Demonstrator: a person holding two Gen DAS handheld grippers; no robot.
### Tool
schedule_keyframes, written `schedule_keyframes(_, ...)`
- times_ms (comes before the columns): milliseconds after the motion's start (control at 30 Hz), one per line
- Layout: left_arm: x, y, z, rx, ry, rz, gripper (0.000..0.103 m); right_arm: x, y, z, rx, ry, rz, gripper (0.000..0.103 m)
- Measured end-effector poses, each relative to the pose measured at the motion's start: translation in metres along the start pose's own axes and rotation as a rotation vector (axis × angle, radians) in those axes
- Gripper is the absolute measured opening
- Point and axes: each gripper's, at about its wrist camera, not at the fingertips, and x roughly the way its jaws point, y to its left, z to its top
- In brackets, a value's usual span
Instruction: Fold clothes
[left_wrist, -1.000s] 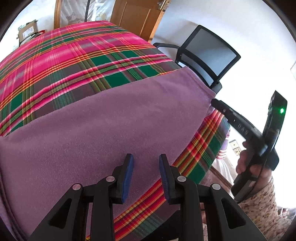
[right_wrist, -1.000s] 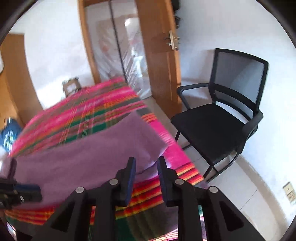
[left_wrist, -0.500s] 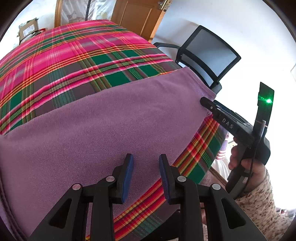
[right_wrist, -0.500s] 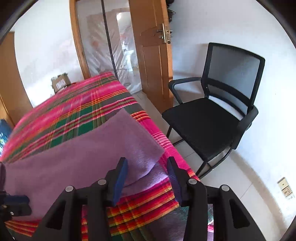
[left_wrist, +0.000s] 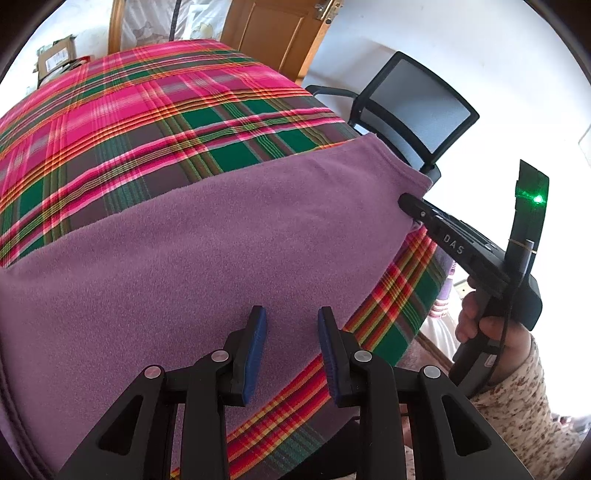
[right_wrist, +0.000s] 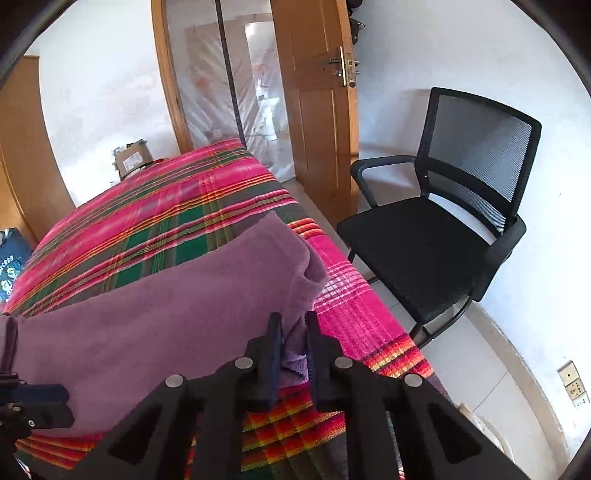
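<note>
The purple garment (left_wrist: 207, 251) lies spread on the plaid bed (left_wrist: 147, 122). The right hand-held gripper (right_wrist: 293, 332) is closing, its jaws narrow, with the garment's corner fold between them. The left hand-held gripper (left_wrist: 290, 332) hovers over the garment's near edge, jaws moderately apart and empty.

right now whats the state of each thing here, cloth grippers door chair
purple cloth: spread flat on the plaid bed cover, right corner bunched
right gripper: jaws closing, cloth corner between them
left gripper: open, above the cloth's near edge
door: open
chair: empty, beside the bed
</note>
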Motion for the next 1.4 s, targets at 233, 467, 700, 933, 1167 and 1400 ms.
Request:
schedule_keyframes(233, -0.002, 0.0, -0.001, -0.005, 0.0, -0.01, 0.03, -0.02, 0.008, 0.011, -0.024, -0.059, 0.04, 0.011)
schedule_keyframes(467, -0.006, 0.003, -0.004, -0.017, 0.007, -0.035, 0.03, -0.047, 0.028, 0.023, -0.085, -0.125, 0.1, 0.011)
schedule_keyframes(700, -0.01, 0.01, -0.009, -0.044, 0.009, -0.062, 0.03, -0.074, 0.056, 0.032, -0.154, -0.181, 0.142, 0.011)
schedule_keyframes(933, -0.013, 0.019, -0.014, -0.067, 0.007, -0.087, 0.03, -0.098, 0.084, 0.043, -0.21, -0.232, 0.184, 0.011)
schedule_keyframes(1167, -0.016, 0.023, -0.02, -0.073, 0.005, -0.106, 0.03, -0.116, 0.115, 0.046, -0.26, -0.264, 0.239, 0.011)
schedule_keyframes(1400, -0.037, 0.039, -0.023, -0.134, -0.043, -0.114, 0.03, -0.129, 0.148, 0.039, -0.331, -0.268, 0.314, 0.011)
